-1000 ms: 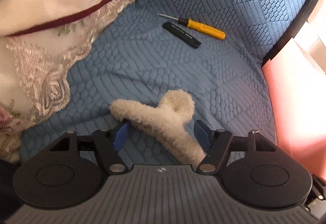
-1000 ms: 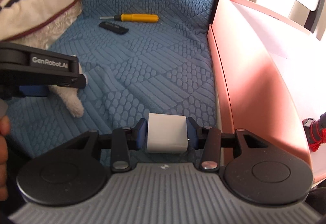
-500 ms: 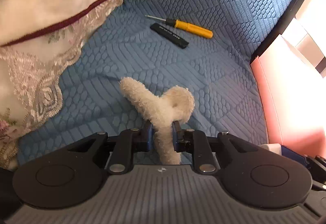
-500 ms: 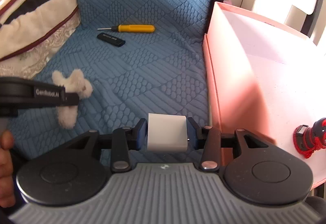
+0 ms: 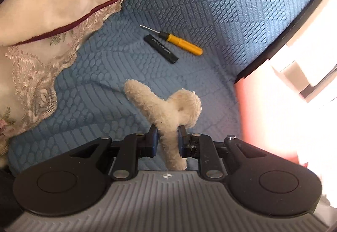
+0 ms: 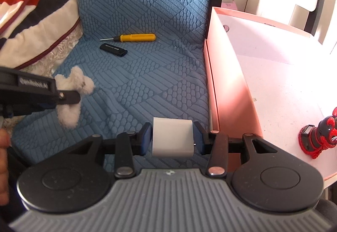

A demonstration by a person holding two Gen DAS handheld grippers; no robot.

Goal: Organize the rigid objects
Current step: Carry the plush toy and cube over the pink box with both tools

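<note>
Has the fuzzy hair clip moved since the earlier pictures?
Yes. The fuzzy hair clip, clamped in the left gripper, has risen off the blue cushion it lay on, toward the yellow screwdriver.

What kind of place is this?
Probably a home sofa or bed: a blue quilted fabric seat, a striped cushion with lace trim, and an open pink cardboard box beside it.
</note>
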